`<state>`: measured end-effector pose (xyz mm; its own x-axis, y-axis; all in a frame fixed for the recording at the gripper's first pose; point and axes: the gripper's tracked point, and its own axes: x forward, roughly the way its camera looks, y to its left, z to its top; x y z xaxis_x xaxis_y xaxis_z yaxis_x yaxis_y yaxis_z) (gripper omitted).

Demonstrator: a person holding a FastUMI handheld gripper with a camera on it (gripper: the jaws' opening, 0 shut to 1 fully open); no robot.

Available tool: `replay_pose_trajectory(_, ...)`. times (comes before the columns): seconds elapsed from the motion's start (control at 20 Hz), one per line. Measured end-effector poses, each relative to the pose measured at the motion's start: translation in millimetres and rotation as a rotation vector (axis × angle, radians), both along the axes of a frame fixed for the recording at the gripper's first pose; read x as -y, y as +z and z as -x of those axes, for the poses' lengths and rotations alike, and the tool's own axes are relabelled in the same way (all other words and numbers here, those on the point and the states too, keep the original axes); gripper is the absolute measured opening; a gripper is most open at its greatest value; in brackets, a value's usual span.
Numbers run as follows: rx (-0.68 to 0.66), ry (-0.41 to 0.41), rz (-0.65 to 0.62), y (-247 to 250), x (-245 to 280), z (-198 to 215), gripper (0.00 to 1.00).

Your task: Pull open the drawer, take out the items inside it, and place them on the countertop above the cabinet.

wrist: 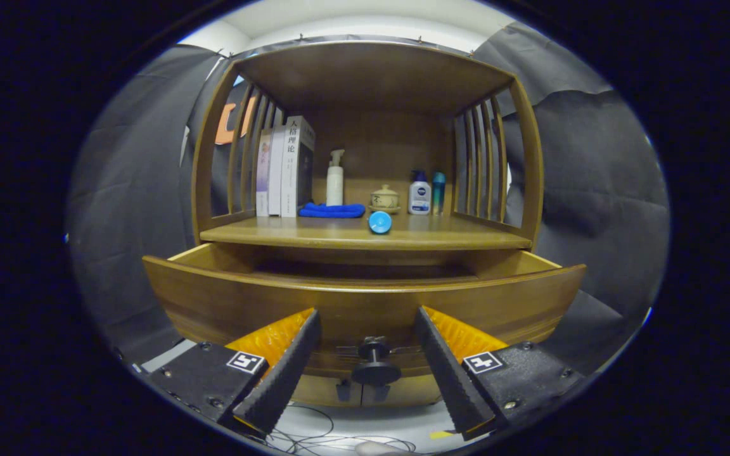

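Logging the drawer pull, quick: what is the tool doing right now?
Tool: open, holding nothing; fingers apart either side of the drawer knob.

The wooden drawer (225, 304) stands pulled partway out of the cabinet, its curved front facing forward. Its dark round knob (375, 367) sits low at the front's middle. The bench (466, 239) above it carries a small blue round item (379, 222) near its front edge.
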<state>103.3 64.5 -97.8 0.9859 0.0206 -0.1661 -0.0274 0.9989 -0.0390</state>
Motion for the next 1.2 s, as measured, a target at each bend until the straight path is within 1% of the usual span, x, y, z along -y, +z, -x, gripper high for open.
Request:
replay_pose_trajectory(0.35,0.006,0.0,-0.007,-0.1,-4.0,-42.3,0.99)
replay_pose_trajectory(0.55,0.035,0.002,-0.003,0.8,-6.1,-70.0,0.99)
replay_pose_trajectory(0.85,0.065,0.004,0.002,-0.1,-7.7,-98.4,0.99)
replay_pose_trajectory(0.95,0.081,0.003,-0.008,0.2,-8.3,-104.6,0.99)
replay_pose_trajectory(1.2,0.055,-0.001,-0.02,-0.4,-10.7,-98.9,0.98)
